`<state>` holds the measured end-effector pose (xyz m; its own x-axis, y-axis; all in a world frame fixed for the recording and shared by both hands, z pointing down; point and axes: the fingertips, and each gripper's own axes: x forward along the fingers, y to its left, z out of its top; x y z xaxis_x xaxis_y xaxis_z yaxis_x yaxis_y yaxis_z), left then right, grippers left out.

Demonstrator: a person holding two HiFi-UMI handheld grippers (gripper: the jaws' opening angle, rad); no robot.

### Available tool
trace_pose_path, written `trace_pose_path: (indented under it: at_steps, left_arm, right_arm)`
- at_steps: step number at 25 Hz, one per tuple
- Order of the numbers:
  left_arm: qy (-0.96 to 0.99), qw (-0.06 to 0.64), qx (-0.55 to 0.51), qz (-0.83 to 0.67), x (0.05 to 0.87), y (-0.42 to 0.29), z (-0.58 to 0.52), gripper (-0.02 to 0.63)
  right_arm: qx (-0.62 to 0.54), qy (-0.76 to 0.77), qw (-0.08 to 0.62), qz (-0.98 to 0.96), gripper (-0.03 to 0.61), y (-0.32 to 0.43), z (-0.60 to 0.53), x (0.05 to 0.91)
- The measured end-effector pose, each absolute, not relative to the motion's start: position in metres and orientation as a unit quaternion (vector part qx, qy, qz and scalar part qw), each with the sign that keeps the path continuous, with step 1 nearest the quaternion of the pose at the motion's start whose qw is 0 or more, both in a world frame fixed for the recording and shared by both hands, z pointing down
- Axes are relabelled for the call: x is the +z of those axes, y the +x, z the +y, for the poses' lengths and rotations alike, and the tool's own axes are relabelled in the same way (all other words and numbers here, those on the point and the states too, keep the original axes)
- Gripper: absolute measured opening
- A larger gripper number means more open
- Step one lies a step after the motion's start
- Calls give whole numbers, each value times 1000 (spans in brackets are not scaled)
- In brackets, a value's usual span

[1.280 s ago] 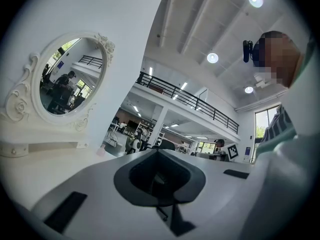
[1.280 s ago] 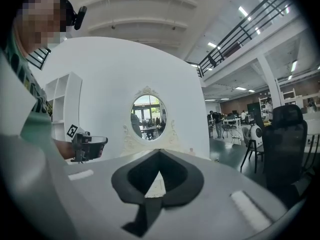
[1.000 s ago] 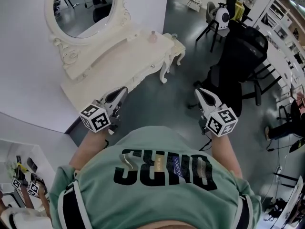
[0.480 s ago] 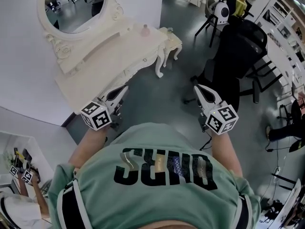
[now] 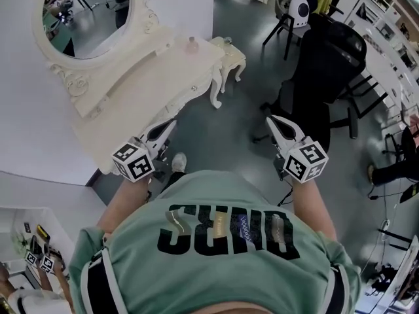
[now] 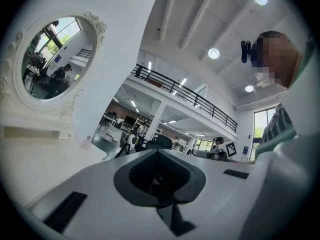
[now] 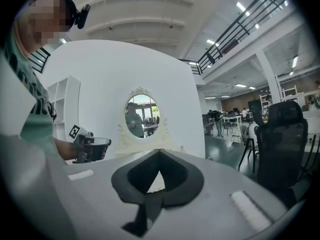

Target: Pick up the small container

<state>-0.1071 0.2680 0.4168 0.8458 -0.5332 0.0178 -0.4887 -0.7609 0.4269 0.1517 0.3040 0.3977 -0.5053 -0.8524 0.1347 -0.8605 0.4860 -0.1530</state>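
Observation:
The small pinkish container (image 5: 192, 44) stands on the far right part of a white carved dressing table (image 5: 141, 87) under an oval mirror (image 5: 84, 12). In the left gripper view the container (image 6: 87, 143) is small and far ahead on the tabletop (image 6: 45, 164). My left gripper (image 5: 171, 122) is shut and empty, and it points toward the table's near edge, well short of the container. My right gripper (image 5: 268, 120) is shut and empty too, and hangs over the grey floor to the right of the table. Both are held level in front of my chest.
A black office chair (image 5: 330, 61) stands on the right, with a white device on a stool (image 5: 298, 8) behind it. Shelving (image 5: 393, 38) runs along the right edge. A white shelf unit (image 5: 26, 241) sits at the lower left. Grey floor (image 5: 226, 129) lies between table and chair.
The dressing table and mirror have slid left and nearer in the head view as I step forward. A shoe now shows below the left gripper. Both grippers keep their pose and stay shut.

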Motion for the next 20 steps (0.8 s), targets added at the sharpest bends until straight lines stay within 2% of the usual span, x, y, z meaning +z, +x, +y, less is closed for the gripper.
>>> trace_pose_path:
  at_steps: [14,20]
  left_arm:
    - [959,202,-43,-192,410,-175,23,4]
    - [953,233,-38,-190,428,-212,-59,5]
  right_arm:
    - [85,557,11,-826,9,68,89,380]
    - [94,557,23,-825,9,28,0,379]
